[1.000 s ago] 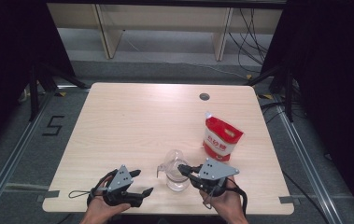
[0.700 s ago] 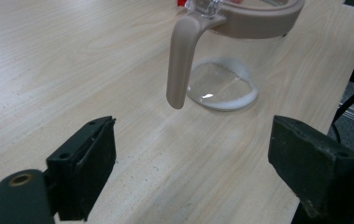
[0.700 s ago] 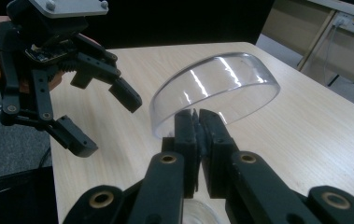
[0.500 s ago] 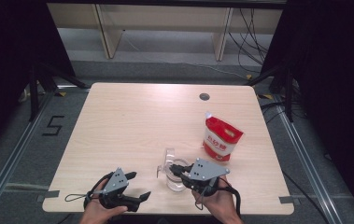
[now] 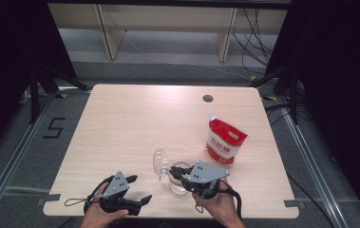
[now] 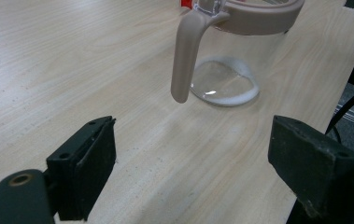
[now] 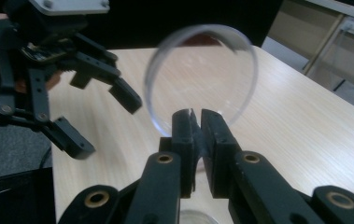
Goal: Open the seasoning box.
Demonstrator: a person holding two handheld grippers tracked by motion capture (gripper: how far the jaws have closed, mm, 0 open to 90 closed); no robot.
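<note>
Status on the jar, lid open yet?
Done: the clear lid stands swung up off the jar. In hand: the right gripper is shut on the lid's tab; the left gripper waits open, holding nothing. Left, probably: the red bag stands untouched beside the jar.

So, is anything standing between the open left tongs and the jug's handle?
Nothing visible does. Only bare table lies between the left tongs and the handle of the jug, which faces them.
</note>
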